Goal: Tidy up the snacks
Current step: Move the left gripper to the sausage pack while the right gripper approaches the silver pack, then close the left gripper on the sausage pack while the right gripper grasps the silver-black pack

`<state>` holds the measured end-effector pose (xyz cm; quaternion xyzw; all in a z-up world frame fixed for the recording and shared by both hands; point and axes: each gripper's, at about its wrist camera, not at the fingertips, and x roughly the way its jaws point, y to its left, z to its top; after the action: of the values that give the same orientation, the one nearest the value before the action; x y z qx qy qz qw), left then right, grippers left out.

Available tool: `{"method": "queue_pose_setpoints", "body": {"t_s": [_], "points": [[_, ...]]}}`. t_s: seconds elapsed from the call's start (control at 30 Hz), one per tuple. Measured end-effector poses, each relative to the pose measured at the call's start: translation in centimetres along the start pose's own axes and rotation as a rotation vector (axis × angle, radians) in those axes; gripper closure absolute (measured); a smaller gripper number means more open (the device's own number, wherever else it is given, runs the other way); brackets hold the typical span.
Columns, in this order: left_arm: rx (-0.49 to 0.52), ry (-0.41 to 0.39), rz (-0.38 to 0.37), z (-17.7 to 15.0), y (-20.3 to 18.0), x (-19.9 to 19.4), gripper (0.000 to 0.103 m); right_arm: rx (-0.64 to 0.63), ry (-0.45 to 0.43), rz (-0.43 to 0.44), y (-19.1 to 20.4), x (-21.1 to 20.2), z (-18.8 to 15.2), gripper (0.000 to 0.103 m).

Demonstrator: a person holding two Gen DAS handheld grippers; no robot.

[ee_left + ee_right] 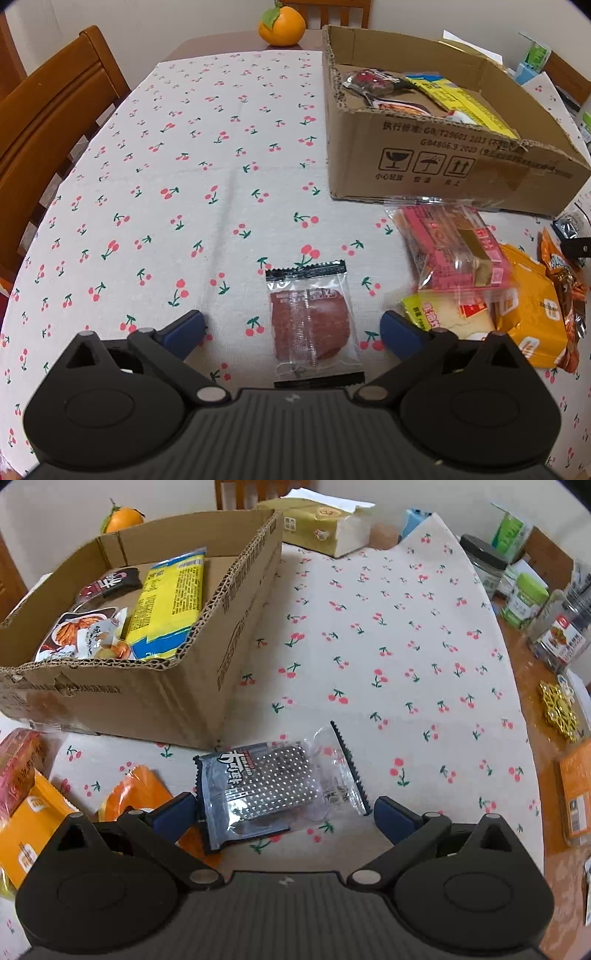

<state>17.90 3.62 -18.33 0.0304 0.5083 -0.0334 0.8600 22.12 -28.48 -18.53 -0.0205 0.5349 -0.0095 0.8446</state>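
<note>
My left gripper stands open over a clear packet with a round red-brown snack lying flat on the cherry tablecloth; its blue pads sit apart from the packet on both sides. My right gripper is open too, straddling a black and clear snack packet that lies on the cloth, pads not pressing it. A cardboard box stands behind, holding a yellow packet and several other snacks. A heap of pink, yellow and orange packets lies in front of the box.
An orange sits at the far table edge near wooden chairs. A tissue pack, jars and bottles, a gold ornament and an orange box line the right side. The tablecloth spreads between them.
</note>
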Motion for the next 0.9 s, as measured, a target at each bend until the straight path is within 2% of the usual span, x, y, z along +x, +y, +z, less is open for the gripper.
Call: {"method": "queue_pose_setpoints", "body": {"t_s": [0.03,0.13,0.23,0.3,0.37,0.8,0.9], "points": [[-0.002,-0.001,-0.002,0.0,-0.1,-0.1,0.007,-0.015,-0.004,0.006,-0.1,0.0,0.0,0.000],[-0.008,-0.010,-0.013,-0.1,-0.6,-0.5,0.020,-0.039,-0.006,0.020,-0.2,0.1,0.1,0.000],[-0.020,-0.015,-0.011,-0.2,-1.0,-0.9,0.035,-0.048,-0.009,0.024,-0.2,0.2,0.1,0.000],[-0.031,-0.014,-0.004,-0.1,-1.2,-1.2,0.051,-0.048,-0.014,0.024,-0.1,0.1,0.1,0.000],[-0.037,-0.012,-0.002,-0.1,-1.2,-1.3,0.057,-0.050,-0.019,0.024,-0.1,0.2,0.0,0.000],[-0.007,-0.017,-0.013,0.0,-1.2,-1.2,0.058,-0.221,-0.029,0.117,-0.3,0.8,1.3,0.000],[-0.005,-0.014,-0.019,0.1,-1.2,-1.2,0.059,-0.232,-0.037,0.127,0.1,0.3,1.1,0.009]]}}
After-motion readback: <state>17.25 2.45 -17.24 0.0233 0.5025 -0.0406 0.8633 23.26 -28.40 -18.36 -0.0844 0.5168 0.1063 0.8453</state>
